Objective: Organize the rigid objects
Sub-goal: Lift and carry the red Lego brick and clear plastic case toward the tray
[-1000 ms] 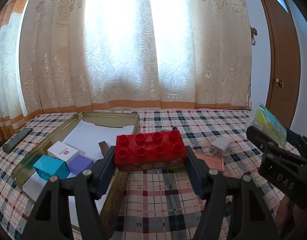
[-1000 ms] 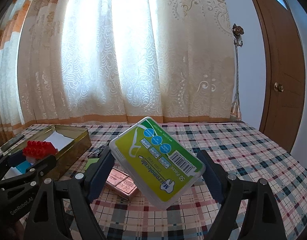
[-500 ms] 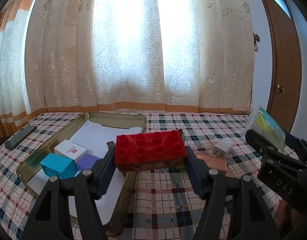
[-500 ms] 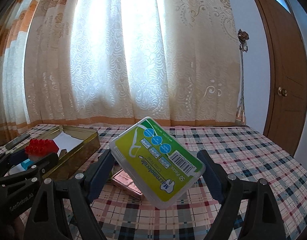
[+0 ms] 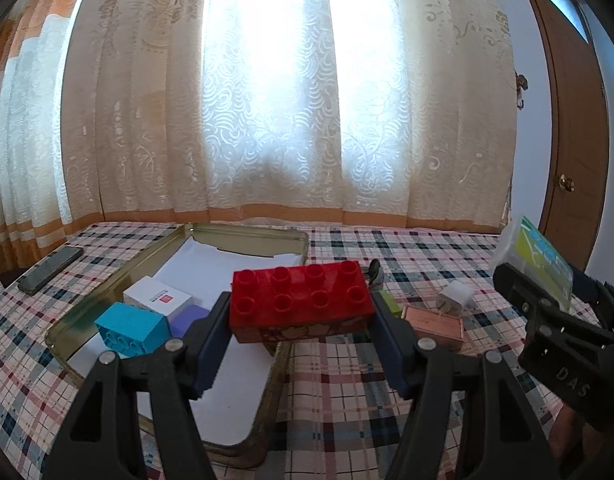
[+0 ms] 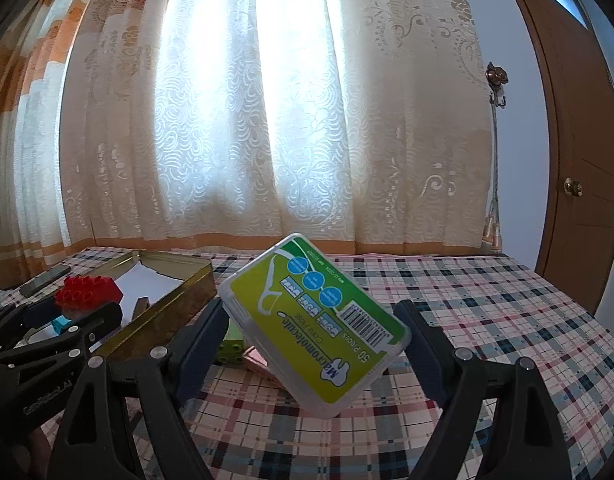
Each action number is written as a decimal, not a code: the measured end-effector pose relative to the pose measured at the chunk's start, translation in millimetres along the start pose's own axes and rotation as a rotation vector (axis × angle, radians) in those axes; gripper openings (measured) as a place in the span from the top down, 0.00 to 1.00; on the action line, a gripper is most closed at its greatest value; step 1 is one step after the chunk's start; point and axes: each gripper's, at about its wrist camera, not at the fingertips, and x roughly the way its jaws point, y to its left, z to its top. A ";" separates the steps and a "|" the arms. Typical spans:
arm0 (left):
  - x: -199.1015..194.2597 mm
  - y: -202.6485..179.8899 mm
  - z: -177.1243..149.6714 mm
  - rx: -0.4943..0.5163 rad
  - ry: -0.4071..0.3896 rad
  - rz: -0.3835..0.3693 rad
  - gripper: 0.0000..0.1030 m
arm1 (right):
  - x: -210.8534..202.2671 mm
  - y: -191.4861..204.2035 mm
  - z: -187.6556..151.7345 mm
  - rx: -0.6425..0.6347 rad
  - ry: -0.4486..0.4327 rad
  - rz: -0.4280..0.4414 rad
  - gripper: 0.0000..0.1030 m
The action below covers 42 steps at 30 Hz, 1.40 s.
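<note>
My left gripper (image 5: 303,312) is shut on a red brick (image 5: 301,300) and holds it above the right wall of the gold tin tray (image 5: 283,360). The tray holds a blue brick (image 5: 131,328), a white box (image 5: 157,300) and a purple block (image 5: 189,316). My right gripper (image 6: 315,332) is shut on a clear floss-pick case with a green label (image 6: 315,324), tilted, above the table; the case also shows in the left wrist view (image 5: 535,260). The red brick shows in the right wrist view (image 6: 87,292) beside the tray (image 6: 167,308).
On the plaid tablecloth right of the tray lie a pink box (image 5: 433,322), a white charger (image 5: 455,296) and a green block (image 6: 231,344). A dark phone (image 5: 51,270) lies at the far left. Curtains stand behind the table; a wooden door (image 5: 575,160) is at right.
Both grippers have risen and tilted up slightly, so the table sits lower in both views. The left gripper with the red brick has shifted a little toward the tray. Grasps unchanged.
</note>
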 end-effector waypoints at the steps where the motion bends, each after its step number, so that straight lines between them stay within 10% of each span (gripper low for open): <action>1: -0.3 1.2 -0.2 -0.002 0.001 0.001 0.36 | -0.3 1.5 0.0 -0.001 0.000 0.004 0.17; 42: -16.1 50.9 -6.0 -0.066 0.011 0.086 0.36 | -6.3 53.6 -4.5 -0.052 -0.005 0.123 0.16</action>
